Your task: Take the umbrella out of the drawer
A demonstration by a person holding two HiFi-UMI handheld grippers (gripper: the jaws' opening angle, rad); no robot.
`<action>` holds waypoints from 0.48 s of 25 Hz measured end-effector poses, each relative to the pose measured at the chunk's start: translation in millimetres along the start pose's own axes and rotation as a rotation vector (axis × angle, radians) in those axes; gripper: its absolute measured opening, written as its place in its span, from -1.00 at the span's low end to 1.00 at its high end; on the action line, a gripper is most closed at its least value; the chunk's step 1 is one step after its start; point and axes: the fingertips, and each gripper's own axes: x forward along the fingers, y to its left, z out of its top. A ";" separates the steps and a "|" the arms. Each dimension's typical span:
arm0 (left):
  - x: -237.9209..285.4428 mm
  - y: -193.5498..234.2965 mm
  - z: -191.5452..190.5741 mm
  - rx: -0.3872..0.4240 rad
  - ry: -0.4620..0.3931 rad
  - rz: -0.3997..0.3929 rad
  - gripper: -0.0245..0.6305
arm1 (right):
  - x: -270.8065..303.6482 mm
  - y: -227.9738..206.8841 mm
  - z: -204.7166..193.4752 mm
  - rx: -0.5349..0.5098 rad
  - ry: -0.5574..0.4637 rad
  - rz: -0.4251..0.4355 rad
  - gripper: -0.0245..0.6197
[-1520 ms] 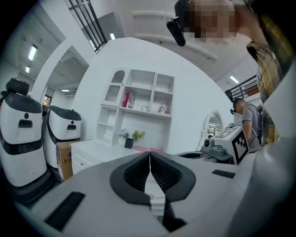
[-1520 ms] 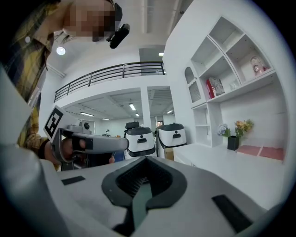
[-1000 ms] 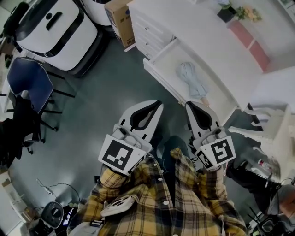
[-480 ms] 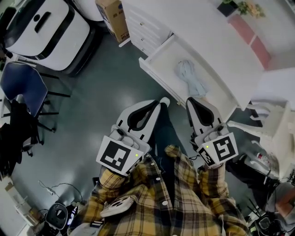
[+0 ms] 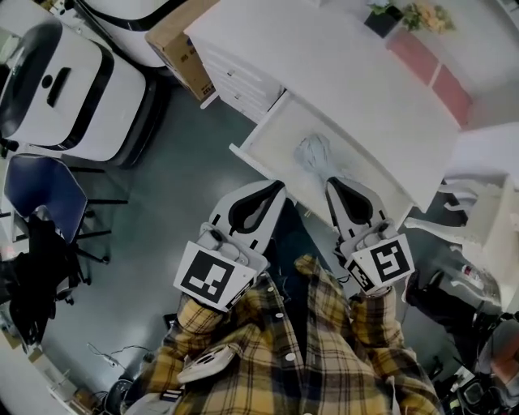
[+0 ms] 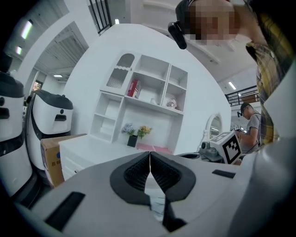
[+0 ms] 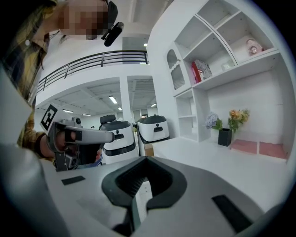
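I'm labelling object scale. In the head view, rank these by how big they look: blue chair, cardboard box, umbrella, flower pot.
1. blue chair
2. cardboard box, partly out of frame
3. umbrella, partly hidden
4. flower pot, not far below the umbrella's visible part

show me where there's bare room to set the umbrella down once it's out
The white desk top is bare from the cardboard box end to the pink mats; only the flower pot crowds its far edge. In the open drawer, the end left of the umbrella is free.
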 end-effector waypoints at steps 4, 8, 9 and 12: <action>42.2 10.8 19.7 0.024 0.002 -0.049 -0.85 | 18.0 -35.4 10.6 0.003 -0.004 -0.033 -0.87; 76.9 15.5 35.2 0.045 0.004 -0.094 -0.85 | 25.1 -66.2 22.2 0.011 -0.017 -0.072 -0.87; 83.9 15.8 38.4 0.049 0.003 -0.103 -0.85 | 25.6 -73.2 24.2 0.013 -0.019 -0.081 -0.87; 101.0 13.9 44.2 0.057 0.004 -0.129 -0.85 | 26.1 -91.5 27.7 0.018 -0.023 -0.105 -0.87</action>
